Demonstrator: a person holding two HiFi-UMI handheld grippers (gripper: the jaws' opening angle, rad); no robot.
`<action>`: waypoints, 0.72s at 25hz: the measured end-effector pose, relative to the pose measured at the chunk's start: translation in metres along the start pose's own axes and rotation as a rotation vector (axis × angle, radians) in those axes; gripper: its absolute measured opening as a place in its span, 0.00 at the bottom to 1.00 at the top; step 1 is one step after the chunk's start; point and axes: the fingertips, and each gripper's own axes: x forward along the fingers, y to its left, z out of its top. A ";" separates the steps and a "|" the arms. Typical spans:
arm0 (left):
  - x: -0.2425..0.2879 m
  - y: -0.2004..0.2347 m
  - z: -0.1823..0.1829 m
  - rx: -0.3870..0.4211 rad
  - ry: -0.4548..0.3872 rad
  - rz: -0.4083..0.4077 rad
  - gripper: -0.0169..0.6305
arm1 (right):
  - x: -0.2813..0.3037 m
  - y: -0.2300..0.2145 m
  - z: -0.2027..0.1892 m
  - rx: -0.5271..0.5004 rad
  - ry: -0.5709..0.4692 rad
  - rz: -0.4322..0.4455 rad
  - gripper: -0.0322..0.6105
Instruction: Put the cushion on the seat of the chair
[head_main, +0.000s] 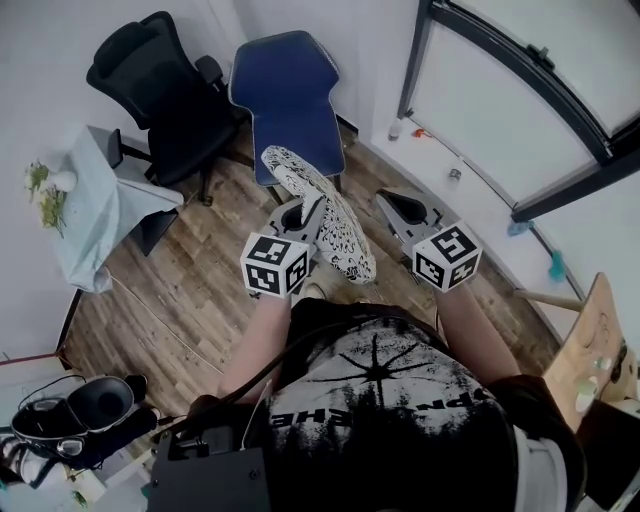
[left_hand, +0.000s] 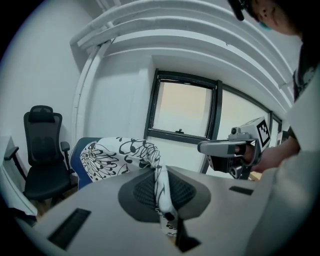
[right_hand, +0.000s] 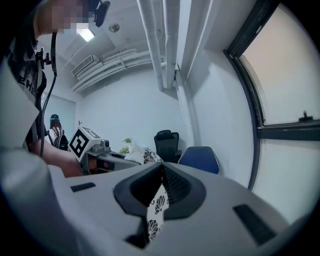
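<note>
Position of the cushion: the cushion (head_main: 322, 205), white with a black floral print, is held in the air above the wood floor (head_main: 190, 290), between the person and the blue chair (head_main: 290, 100). It is not on the seat. It hangs on edge, with its far end toward the blue chair.

Left gripper (head_main: 303, 215): jaws closed on the near edge of the cushion, and the fabric is pinched between the pads.

Right gripper (head_main: 388, 200): jaws closed on a thin fold of the same printed fabric.

View differences:
- The head view shows both grippers side by side and the whole length of the cushion. From it, the contact of the right gripper with the fabric cannot be made out.
- The right gripper view shows the fold clamped between that gripper's jaws.
- The left gripper view shows the cushion bulging up and to the left beyond the jaws, partly covering the blue chair, with a dark-framed window (left_hand: 182, 107) on the wall.

Count: one cushion, two grippers, and two chairs by the wall, one blue and one black office chair (head_main: 165, 90). One small cloth-covered table (head_main: 100, 205) stands at the left.
</note>
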 end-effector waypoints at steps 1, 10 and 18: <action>0.000 0.002 0.001 -0.002 0.000 -0.002 0.06 | 0.003 0.001 -0.001 -0.001 0.005 0.000 0.08; 0.029 0.010 0.007 0.012 -0.001 -0.014 0.06 | 0.011 -0.027 -0.011 -0.004 0.019 -0.004 0.08; 0.056 0.038 0.023 0.027 0.005 -0.056 0.06 | 0.040 -0.048 -0.001 -0.006 0.010 -0.038 0.08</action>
